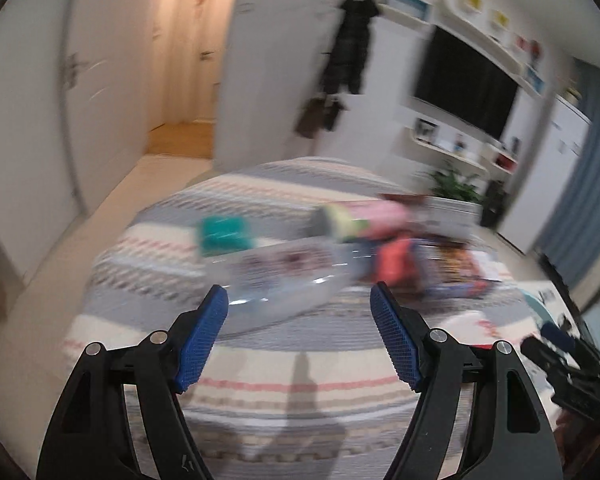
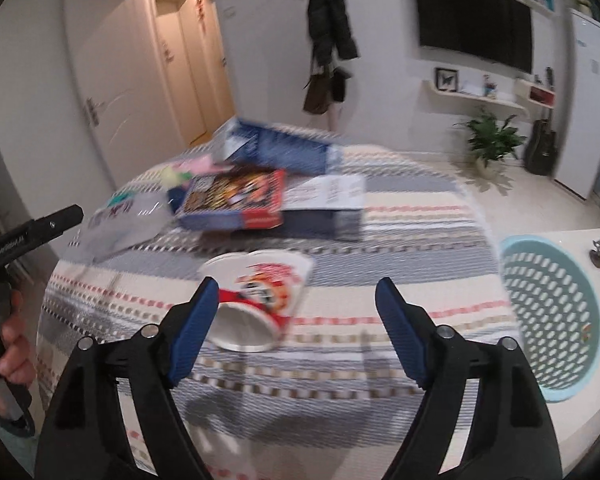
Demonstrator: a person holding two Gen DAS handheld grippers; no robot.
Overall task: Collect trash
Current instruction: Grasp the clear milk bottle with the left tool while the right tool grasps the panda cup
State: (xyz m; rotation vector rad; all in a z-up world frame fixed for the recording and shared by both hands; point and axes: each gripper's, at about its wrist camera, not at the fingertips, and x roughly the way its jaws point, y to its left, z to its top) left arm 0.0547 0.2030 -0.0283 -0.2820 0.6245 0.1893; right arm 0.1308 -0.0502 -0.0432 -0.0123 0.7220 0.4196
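My left gripper (image 1: 299, 300) is open and empty above the striped cloth. A clear plastic bottle (image 1: 284, 280) with a teal cap lies on its side just beyond the fingertips, blurred. My right gripper (image 2: 296, 292) is open and empty. A red-and-white paper cup (image 2: 260, 300) lies on its side between and just past the fingertips, nearer the left finger (image 2: 194, 328). The bottle also shows in the right wrist view (image 2: 120, 224) at the left. A light-blue perforated basket (image 2: 552, 320) stands at the right on a white surface.
The table (image 2: 400, 240) carries a red-edged box (image 2: 236, 196), blue booklets (image 2: 280, 148) and a white leaflet (image 2: 328, 192) at the back. A pink-and-green item (image 1: 364, 220) and more packages lie behind the bottle. A potted plant (image 2: 492, 140) stands on the floor.
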